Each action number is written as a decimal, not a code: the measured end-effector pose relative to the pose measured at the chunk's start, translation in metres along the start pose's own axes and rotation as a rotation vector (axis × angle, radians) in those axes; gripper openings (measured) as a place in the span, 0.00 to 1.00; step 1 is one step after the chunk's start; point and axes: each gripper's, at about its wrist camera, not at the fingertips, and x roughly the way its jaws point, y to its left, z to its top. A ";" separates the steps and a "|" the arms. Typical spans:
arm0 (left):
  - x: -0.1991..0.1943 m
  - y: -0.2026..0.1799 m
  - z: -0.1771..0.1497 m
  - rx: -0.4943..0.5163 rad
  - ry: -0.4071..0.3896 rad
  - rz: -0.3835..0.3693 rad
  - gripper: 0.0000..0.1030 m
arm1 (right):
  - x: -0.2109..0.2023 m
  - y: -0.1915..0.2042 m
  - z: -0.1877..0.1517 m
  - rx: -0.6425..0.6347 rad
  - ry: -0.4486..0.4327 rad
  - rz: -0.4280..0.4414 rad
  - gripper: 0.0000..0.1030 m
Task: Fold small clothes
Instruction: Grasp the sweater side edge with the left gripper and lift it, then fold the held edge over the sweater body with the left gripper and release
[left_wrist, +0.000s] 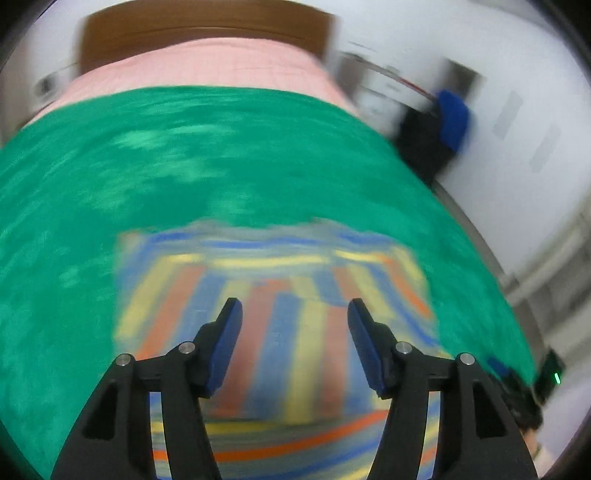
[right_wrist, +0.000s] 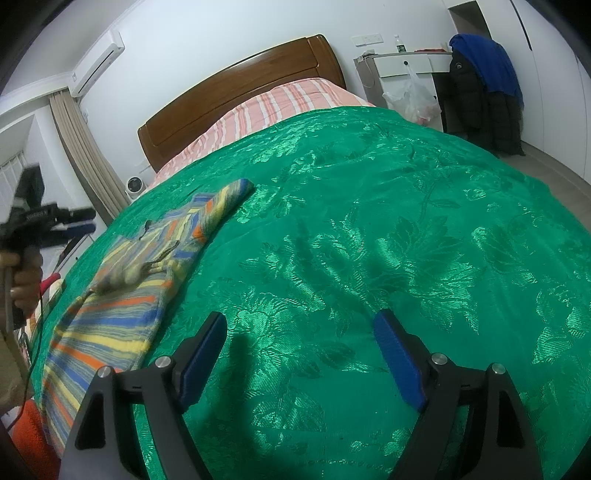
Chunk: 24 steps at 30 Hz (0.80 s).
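Nearest the left wrist lens: left gripper (left_wrist: 295, 308), jaws parted to a middling gap, nothing between the blue pads (left_wrist: 226, 343), poised above the striped garment (left_wrist: 280, 295). Heavily blurred there, so fine detail of the cloth unreadable in that view.

In the right wrist view: right gripper (right_wrist: 300, 328), jaws wide, empty, over bare green bedspread (right_wrist: 369, 221), well apart from the garment (right_wrist: 122, 306). Garment spread near the bed's left edge, partly folded over itself, one sleeve-like strip reaching toward the striped pink sheet (right_wrist: 280, 99) by the wooden headboard (right_wrist: 240, 81). A drawstring or cord (right_wrist: 162, 254) apparently lying across the folded middle. At far left, a hand (right_wrist: 22, 277) gripping the other tool's handle.

Handling, as a judgement: soft knit or fleece, light, limp, no stiffness to hold a shape; likely to sag and drag if lifted from one point only. Bedspread looks glossy, so probably slippery beneath, with the garment apt to slide when pushed. Not fragile. Best holds: a corner or hem edge, pinched through every layer there, ideally one gripper at each of two corners along the same edge; avoid the thick bunched middle and the loose cord.

Count: one striped garment, two grippers, one bedspread, one headboard, one hand visible.
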 end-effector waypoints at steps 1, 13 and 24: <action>0.001 0.017 0.003 -0.040 -0.004 0.041 0.60 | 0.000 0.000 0.000 0.000 0.000 0.003 0.80; 0.037 0.099 -0.034 -0.163 0.107 0.193 0.04 | 0.003 0.002 0.001 -0.011 0.007 -0.003 0.80; 0.023 0.138 -0.047 -0.283 0.053 0.139 0.45 | 0.010 0.009 0.001 -0.042 0.024 -0.044 0.81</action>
